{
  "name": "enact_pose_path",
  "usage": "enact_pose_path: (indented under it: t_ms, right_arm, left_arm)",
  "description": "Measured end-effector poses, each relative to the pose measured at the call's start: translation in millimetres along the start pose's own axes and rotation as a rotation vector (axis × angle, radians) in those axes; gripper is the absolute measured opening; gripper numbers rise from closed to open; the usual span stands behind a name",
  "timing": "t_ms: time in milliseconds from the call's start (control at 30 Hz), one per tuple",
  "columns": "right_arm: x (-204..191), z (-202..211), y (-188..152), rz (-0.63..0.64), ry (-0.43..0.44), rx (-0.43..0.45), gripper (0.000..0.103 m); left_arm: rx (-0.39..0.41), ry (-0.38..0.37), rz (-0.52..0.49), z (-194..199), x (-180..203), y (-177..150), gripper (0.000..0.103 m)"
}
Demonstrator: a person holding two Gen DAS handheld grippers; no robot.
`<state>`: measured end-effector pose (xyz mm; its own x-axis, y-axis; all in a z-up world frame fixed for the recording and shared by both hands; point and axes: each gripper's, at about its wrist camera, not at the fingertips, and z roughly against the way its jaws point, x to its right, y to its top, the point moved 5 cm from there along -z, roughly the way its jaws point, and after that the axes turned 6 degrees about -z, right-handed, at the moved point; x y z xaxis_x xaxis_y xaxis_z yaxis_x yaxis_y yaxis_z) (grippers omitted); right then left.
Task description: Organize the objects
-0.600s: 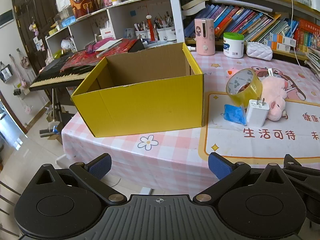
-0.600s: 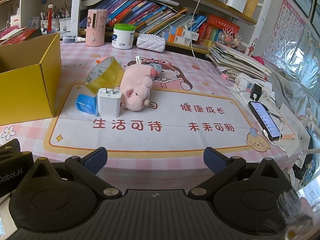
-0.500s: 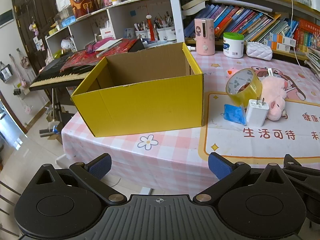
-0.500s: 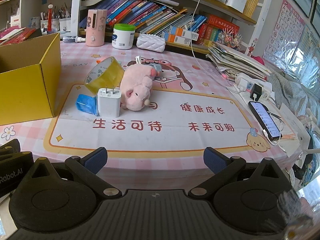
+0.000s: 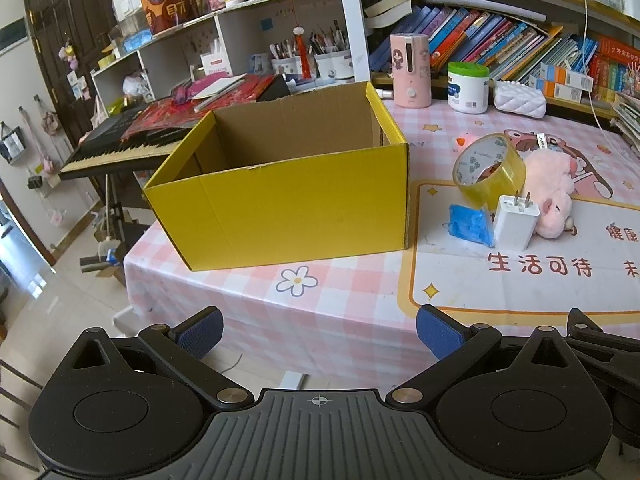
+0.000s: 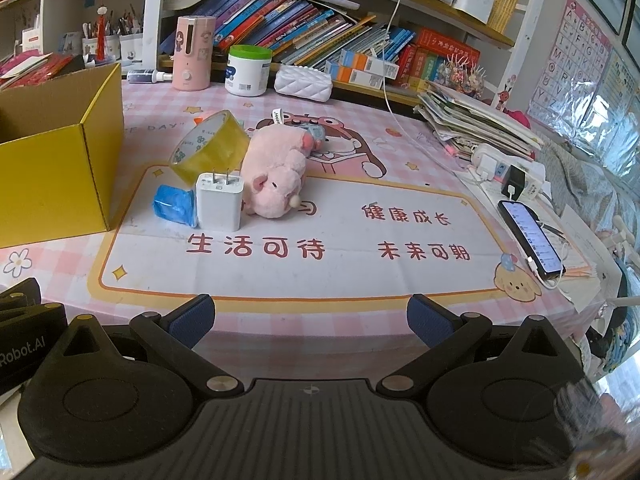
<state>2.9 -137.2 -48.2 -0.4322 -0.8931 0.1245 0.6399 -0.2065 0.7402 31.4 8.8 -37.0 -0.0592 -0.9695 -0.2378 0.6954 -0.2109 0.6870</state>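
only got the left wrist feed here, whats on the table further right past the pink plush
Observer: A phone lies face up near the table's right edge, screen lit, with a cable plugged in.
Operator: anything behind it
Observer: A white power strip with plugs in it, and behind that a stack of papers and booklets.
Operator: is the right gripper holding anything
Observer: No. The right gripper is open and empty, short of the table's near edge; the charger stands untouched beside the plush.
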Motion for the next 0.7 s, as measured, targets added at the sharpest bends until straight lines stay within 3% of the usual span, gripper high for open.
enact_pose_path:
  t_ms: [700]
  right_arm:
    - [1.8, -4.3, 5.1, -0.003, 0.002, -0.013, 0.103]
  left_arm:
    - [-0.004, -0.004, -0.001, -1.6, 3.1, 6.1, 0.103]
